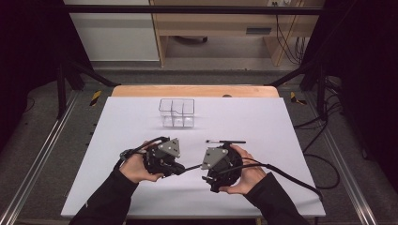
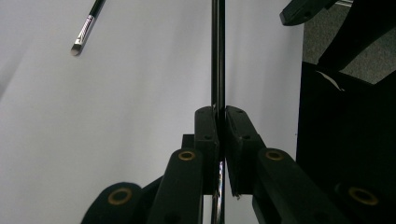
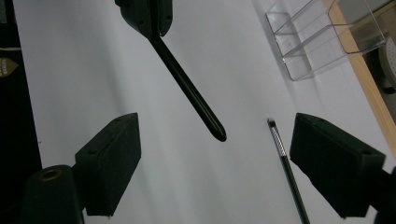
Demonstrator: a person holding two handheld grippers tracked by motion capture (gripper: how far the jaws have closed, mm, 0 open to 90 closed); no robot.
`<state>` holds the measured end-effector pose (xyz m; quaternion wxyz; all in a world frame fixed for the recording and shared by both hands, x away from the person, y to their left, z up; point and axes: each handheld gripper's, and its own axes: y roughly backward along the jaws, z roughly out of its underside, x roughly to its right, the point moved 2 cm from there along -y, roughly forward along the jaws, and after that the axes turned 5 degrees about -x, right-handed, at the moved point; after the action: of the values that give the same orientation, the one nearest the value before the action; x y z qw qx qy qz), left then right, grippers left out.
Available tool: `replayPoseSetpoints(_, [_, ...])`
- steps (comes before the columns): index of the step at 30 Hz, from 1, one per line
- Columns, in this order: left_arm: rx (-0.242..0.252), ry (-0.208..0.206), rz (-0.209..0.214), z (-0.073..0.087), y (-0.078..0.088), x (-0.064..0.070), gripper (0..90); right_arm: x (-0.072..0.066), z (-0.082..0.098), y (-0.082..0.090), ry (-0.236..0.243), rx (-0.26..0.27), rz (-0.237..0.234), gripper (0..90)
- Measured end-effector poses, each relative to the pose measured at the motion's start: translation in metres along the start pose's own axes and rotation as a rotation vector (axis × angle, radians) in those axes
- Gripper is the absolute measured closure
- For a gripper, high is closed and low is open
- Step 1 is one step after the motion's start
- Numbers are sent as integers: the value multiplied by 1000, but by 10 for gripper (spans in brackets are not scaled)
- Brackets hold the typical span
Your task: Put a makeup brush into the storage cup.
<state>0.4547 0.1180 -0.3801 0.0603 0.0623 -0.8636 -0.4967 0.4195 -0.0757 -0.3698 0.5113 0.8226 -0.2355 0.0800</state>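
White matte table (image 1: pixel 117 140): left hand-held gripper (image 2: pixel 221 122) clamps slim black brush (image 2: pixel 217 56); right hand-held gripper (image 3: pixel 215 154) gapes.

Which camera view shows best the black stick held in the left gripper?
The right gripper view: the black stick runs free from the left gripper. The left gripper view shows it edge-on; in the high view it is tiny.

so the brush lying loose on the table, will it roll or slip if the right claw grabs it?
The brush is thin and round-handled, lying flat on the smooth white table, so a nudge would probably roll it. It looks stiff and light. Its glossy, narrow handle may slip or pivot between the pads.
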Motion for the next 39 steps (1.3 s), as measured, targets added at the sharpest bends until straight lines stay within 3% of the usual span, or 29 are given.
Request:
replayPoseSetpoints(9, [-15,8,19,-2,-5,-2,833,-4,-5,-8,62,-41,-12,253])
replayPoseSetpoints(20, [-37,19,23,-6,-7,-3,833,-9,-7,-19,151,-96,6,327])
replayPoseSetpoints(34, [-49,28,27,-10,-10,-3,832,-13,-11,-22,194,-94,15,423])
replayPoseSetpoints(39, [-45,44,27,-10,-10,-4,833,-15,-14,-25,229,-93,18,478])
